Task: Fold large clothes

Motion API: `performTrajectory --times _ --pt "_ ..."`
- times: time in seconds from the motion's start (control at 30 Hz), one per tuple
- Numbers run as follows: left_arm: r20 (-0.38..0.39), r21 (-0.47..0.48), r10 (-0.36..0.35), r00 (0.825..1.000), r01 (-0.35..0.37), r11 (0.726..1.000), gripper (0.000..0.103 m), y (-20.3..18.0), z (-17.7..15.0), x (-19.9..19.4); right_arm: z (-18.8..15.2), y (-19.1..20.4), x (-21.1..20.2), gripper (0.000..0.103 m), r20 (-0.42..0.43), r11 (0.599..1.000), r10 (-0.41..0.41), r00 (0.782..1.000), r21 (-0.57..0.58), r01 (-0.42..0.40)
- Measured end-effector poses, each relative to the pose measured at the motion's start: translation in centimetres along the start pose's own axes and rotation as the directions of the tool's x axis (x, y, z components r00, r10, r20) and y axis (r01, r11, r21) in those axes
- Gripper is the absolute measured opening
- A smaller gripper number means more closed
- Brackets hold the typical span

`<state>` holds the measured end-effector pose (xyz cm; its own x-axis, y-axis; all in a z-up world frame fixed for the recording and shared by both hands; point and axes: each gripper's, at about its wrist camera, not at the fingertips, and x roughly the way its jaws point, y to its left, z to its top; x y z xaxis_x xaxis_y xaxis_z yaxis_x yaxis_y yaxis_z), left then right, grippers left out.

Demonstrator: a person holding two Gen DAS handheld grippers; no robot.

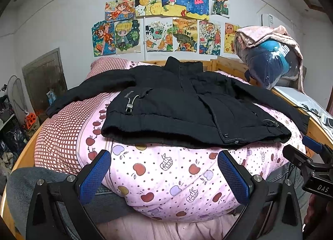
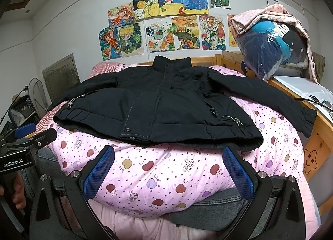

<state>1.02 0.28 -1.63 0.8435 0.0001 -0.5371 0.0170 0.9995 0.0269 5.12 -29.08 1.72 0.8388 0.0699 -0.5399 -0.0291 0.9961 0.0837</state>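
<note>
A black jacket [image 1: 177,102] lies spread front-up on a pink apple-print quilt [image 1: 166,179] atop the bed, sleeves reaching both sides, hem nearest. The left tool [image 1: 164,169] and right tool [image 2: 168,167] hover short of the hem, both spread wide and empty.

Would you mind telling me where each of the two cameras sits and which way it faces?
Left wrist: on the left tongs, open, facing the black jacket spread on the apple-print quilt; the right tongs show at the right edge.
Right wrist: on the right tongs, open, facing the same jacket from further right; the left tongs and a hand show at left.
Shared: jacket, quilt, wall drawings, bagged bundle.
</note>
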Motion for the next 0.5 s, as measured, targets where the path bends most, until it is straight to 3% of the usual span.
performTrajectory --times 0.23,0.5 --pt "-0.031 0.014 0.018 0.999 -0.017 1.0 0.103 -0.3 1.2 1.5 0.7 -0.1 1.3 0.102 -0.015 1.0 -0.02 1.0 -0.003 0.02" --pt "-0.037 0.041 0.055 0.998 -0.053 0.998 0.103 -1.0 3.9 3.9 2.8 -2.2 3.4 0.102 -0.002 0.994 -0.111 0.994 0.012 0.111"
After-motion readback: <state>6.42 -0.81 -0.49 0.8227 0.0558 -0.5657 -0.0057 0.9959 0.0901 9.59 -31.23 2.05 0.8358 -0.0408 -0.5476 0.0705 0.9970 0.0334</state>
